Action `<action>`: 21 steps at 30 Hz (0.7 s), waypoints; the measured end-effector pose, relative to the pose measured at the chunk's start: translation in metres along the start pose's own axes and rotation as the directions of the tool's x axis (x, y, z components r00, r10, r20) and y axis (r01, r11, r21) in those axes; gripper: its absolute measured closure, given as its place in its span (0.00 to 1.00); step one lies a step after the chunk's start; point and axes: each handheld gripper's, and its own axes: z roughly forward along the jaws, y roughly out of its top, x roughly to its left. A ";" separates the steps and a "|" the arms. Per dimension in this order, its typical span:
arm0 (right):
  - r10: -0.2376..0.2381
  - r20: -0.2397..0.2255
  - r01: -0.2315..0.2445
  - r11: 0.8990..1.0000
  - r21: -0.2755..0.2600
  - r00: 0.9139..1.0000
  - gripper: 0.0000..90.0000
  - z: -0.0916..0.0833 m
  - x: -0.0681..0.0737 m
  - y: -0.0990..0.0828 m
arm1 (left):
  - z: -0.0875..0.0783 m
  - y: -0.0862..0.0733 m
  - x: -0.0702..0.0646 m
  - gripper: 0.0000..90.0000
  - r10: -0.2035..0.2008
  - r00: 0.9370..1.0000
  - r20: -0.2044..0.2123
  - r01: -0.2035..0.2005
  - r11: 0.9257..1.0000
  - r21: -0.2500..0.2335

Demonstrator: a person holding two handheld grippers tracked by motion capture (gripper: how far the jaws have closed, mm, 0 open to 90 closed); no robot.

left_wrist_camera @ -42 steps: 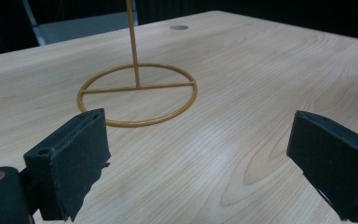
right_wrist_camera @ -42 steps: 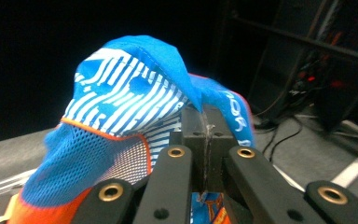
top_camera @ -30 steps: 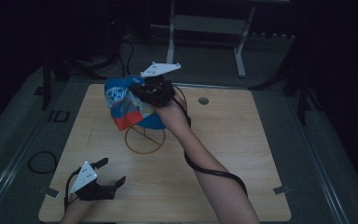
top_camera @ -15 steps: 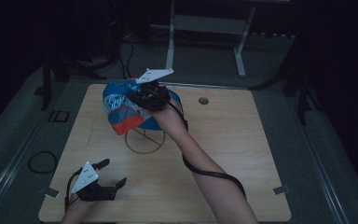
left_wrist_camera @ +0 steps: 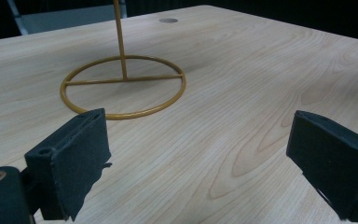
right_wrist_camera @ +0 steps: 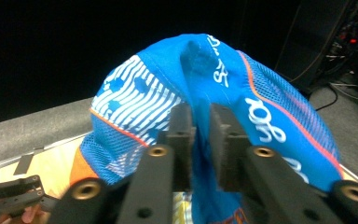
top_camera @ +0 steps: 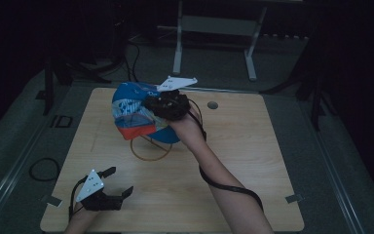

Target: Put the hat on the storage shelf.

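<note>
Resting at the near left corner of the wooden table (top_camera: 253,161): left gripper (top_camera: 112,187), held in the person's left hand at the bottom edge of the high view, jaws standing spread wide with nothing but bare tabletop between them. Pointing, in the left gripper view, toward the ring base of a yellow wire stand (left_wrist_camera: 123,86) sitting on the wood a little farther in, well apart from those jaws.

Reaching in farther up the table from the bottom right: the person's right forearm (top_camera: 224,180), cable looping around it, ending in the right gripper (top_camera: 146,109) above the stand. Hanging right at that gripper's tips, over the stand's ring: a blue cap (top_camera: 136,117) with white stripes and an orange-red edge, draping down on the gripper's left side in the high view. Rising just beyond the jaws in the right gripper view: the same blue cap (right_wrist_camera: 223,88), a fold of its cloth sitting in the narrow gap between the two pads. Having just been opening, those jaws, now slightly parted, the fold still lying between them; hard to tell whether the pads are still pressing the cloth.

Lying beyond the table: dark floor and a grey metal frame (top_camera: 214,29).
</note>
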 end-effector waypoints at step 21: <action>0.009 -0.006 -0.009 1.000 0.001 1.000 0.78 -0.008 0.002 -0.024 | -0.001 0.000 0.001 0.07 -0.005 1.000 0.001 0.005 1.000 -0.005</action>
